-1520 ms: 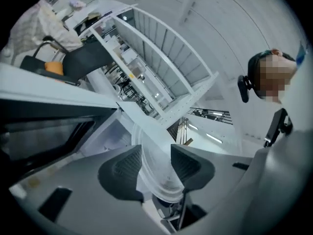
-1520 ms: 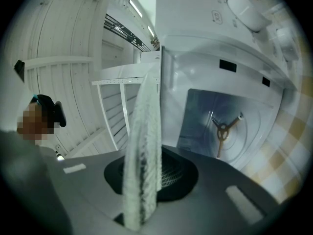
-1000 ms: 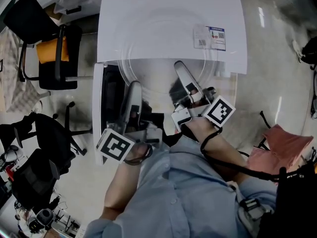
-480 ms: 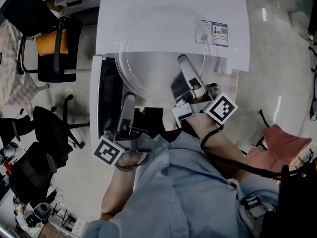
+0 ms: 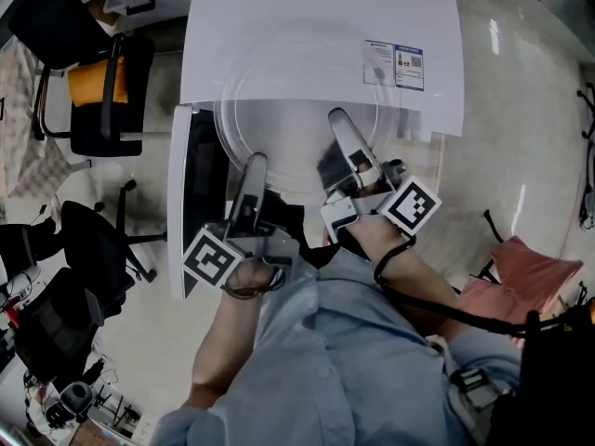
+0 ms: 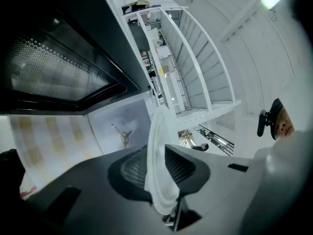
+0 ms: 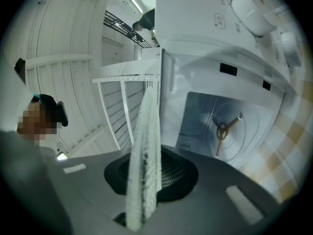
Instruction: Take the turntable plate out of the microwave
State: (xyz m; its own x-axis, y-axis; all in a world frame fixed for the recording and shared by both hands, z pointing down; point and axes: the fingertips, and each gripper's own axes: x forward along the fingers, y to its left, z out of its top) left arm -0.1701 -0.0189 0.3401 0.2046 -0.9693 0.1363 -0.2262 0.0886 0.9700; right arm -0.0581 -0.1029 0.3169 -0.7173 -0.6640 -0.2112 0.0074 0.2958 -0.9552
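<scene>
My right gripper (image 5: 337, 124) is clenched on the rim of the turntable plate (image 5: 288, 124), which hangs clear in front of the open microwave (image 5: 316, 35). The left gripper (image 5: 255, 163) has jaws that have just been closing and straddle the rim loosely. I'd clamp firmly before drawing it away level.

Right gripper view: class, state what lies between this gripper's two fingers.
The glass turntable plate, seen edge-on. Its rim stands between the right gripper's fingers, which are closed on it. The right gripper view shows this directly.
</scene>
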